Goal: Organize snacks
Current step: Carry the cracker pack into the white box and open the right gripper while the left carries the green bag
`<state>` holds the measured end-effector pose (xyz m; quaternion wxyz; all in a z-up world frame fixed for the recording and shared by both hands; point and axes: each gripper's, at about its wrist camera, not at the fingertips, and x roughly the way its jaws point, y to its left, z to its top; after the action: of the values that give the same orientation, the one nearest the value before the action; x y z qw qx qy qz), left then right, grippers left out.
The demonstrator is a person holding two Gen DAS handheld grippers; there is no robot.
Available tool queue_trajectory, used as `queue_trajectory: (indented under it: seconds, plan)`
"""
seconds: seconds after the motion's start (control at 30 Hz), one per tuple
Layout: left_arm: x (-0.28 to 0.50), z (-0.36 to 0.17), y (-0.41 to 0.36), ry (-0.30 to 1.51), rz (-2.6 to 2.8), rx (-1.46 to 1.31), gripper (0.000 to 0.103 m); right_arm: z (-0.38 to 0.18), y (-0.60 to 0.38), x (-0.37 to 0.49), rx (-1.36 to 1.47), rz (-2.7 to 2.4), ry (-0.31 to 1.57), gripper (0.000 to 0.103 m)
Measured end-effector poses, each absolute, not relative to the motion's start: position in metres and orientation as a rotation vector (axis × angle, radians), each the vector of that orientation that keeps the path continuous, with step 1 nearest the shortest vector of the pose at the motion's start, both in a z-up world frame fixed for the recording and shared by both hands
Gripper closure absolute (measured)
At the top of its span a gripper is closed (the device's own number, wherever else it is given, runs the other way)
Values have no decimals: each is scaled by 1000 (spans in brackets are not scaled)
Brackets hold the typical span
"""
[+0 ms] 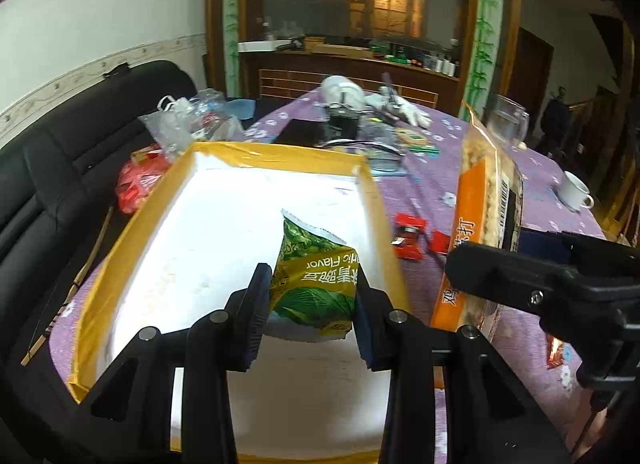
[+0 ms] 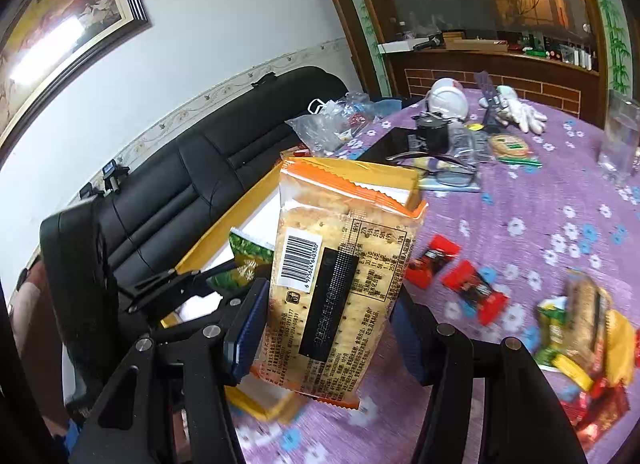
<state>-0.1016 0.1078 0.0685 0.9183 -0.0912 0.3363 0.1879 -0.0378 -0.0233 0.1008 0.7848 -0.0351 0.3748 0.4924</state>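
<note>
- Purple flowered cloth covers the tabletop (image 2: 532, 199), with a black leather sofa (image 1: 48, 167) along the white wall beside it.
- A shallow box with a white inside and yellow taped rim (image 1: 132, 223) is seen lying on the tabletop at its sofa side.
- The left tongs (image 1: 310, 296) are clenched on a small green snack packet with a white crimped top (image 1: 316, 276), which is held upright above the white floor of the box.
- The right tongs (image 2: 326, 324) are clamped on a tall orange-edged clear packet of square crackers (image 2: 332, 276); it is held upright over the tabletop just beside the box's near corner, barcode side to the camera.
- Three small red wrapped sweets (image 2: 472, 288) are scattered on the cloth right of the crackers.
- A blurred heap of green, yellow and red snack packets (image 2: 580, 344) is seen at the right edge.
- Farther back, a white glove (image 2: 520, 111), a white mug (image 1: 574, 189) and clear plastic bags (image 1: 188, 119) are seen.
</note>
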Motion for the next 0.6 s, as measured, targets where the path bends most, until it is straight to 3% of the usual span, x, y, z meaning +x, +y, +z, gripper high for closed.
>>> queue_trajectory:
  seconds: [0.6]
  plan:
    - [-119, 37, 170, 749, 512, -279, 67, 61, 45, -57, -162, 1113, 874, 44]
